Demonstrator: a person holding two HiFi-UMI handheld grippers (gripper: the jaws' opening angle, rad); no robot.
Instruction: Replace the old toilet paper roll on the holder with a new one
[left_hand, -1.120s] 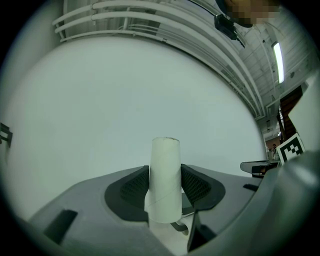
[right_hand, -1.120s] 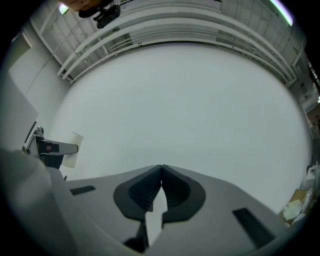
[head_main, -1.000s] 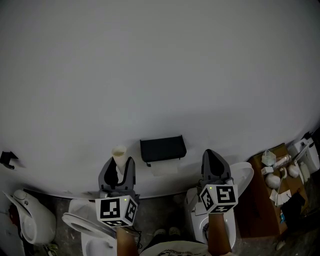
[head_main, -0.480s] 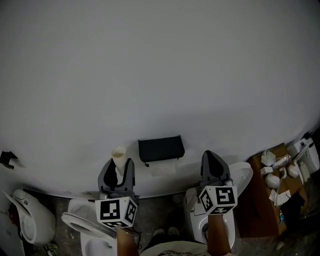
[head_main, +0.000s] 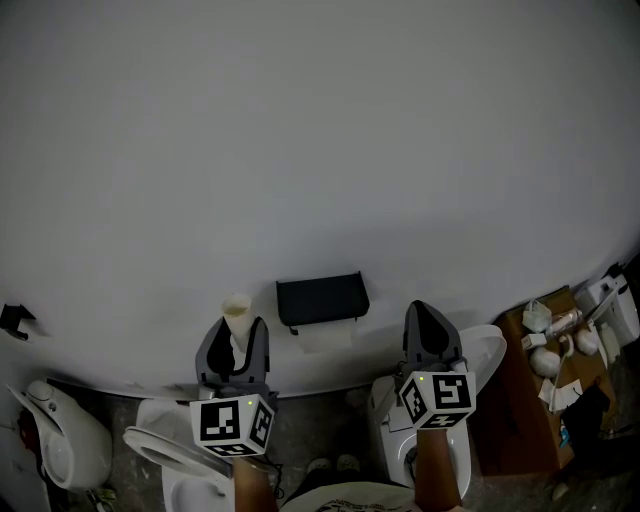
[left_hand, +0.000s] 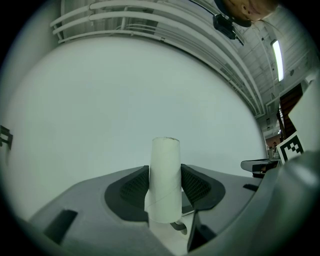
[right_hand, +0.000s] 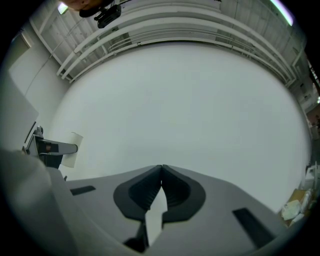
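Note:
An empty cardboard tube (head_main: 237, 312) stands upright between the jaws of my left gripper (head_main: 235, 335), which is shut on it. The left gripper view shows the tube (left_hand: 165, 175) pinched at its lower half by both pads of that gripper (left_hand: 165, 172). A black toilet paper holder (head_main: 322, 298) hangs on the white wall to the right of the tube, with a strip of white paper (head_main: 328, 338) below it. My right gripper (head_main: 428, 318) is level with the left one, right of the holder, shut and empty (right_hand: 161, 170). That view shows the holder (right_hand: 50, 148) far left.
Below the grippers are white toilets (head_main: 165, 452) (head_main: 482, 358). A brown cardboard box (head_main: 520, 400) with several small items stands at the right. Another white fixture (head_main: 62, 432) sits at the lower left, and a small black bracket (head_main: 15, 318) is on the wall.

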